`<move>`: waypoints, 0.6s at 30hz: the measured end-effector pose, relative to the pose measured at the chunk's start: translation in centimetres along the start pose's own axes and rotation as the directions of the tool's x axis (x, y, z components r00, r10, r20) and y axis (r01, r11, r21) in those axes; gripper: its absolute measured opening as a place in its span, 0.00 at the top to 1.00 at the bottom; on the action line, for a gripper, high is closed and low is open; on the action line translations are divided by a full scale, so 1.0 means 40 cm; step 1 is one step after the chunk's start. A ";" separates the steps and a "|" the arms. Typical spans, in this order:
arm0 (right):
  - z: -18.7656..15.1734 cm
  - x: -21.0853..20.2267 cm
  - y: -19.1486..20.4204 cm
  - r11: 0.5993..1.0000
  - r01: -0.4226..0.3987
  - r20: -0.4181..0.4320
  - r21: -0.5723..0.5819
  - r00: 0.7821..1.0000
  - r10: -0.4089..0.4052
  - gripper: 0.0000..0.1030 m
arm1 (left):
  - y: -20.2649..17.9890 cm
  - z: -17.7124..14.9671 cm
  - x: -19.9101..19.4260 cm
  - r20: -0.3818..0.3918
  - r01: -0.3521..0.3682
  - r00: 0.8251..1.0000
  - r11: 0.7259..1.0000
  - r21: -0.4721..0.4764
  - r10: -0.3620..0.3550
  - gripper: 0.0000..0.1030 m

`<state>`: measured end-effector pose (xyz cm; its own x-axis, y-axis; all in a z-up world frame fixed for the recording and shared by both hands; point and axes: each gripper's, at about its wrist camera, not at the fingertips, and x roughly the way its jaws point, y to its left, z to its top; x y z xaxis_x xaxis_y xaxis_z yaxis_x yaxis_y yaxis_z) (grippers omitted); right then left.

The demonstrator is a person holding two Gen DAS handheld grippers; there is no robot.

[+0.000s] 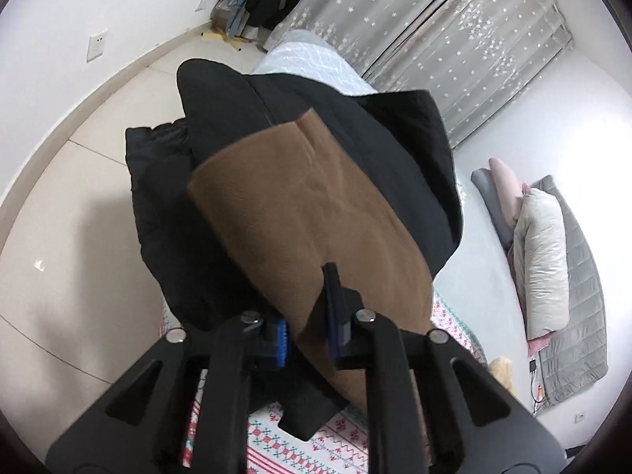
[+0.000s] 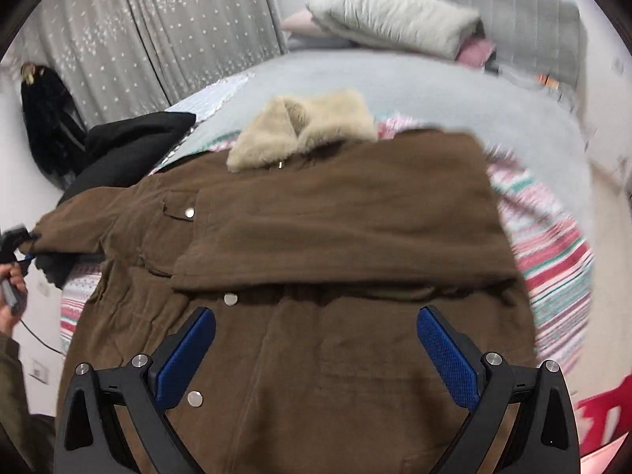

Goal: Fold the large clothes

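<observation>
A brown coat [image 2: 316, 276] with a cream fur collar [image 2: 300, 134] lies spread on a patterned blanket [image 2: 553, 268] on the bed [image 2: 434, 91], collar toward the headboard end. One sleeve [image 2: 343, 229] is folded across the chest, its lower edge lying just above a row of snap buttons.

The right gripper [image 2: 316, 351] hovers over the lower front of the coat with its blue-padded jaws wide apart and nothing between them.

The left gripper [image 1: 308, 331] is clamped on the other brown sleeve [image 1: 308, 217], which stretches away from it above a black garment [image 1: 395, 150] heaped at the bed's edge. In the right wrist view this sleeve's cuff [image 2: 43, 233] reaches out past the left side of the bed.

Bare grey sheet lies beyond the collar, up to the pillows [image 2: 395, 23]. Pale tiled floor [image 1: 79, 197] opens beside the bed toward the curtain [image 1: 454, 31].
</observation>
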<state>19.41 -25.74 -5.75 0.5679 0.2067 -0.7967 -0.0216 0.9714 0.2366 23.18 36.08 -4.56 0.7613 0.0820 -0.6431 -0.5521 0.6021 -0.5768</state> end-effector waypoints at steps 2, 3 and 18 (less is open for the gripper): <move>0.001 0.013 -0.016 1.000 -0.010 -0.040 0.029 0.999 0.011 0.01 | -0.001 0.003 -0.021 0.014 0.012 1.000 1.000 -0.016 -0.012 0.88; 0.003 0.012 -0.024 0.999 -0.014 -0.039 0.037 0.999 0.015 0.01 | -0.003 0.004 -0.028 0.015 0.007 1.000 1.000 -0.019 -0.006 0.89; 0.076 0.091 -0.074 0.993 0.117 -0.037 0.007 0.992 -0.117 0.01 | -0.103 -0.011 -0.159 0.205 -0.020 0.979 0.990 0.138 -0.009 0.96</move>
<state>24.04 -28.21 -7.66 0.5354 0.0963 -0.8391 0.0507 0.9880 0.1458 20.48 32.75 1.67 0.8199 0.2377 -0.5208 -0.5147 0.7043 -0.4889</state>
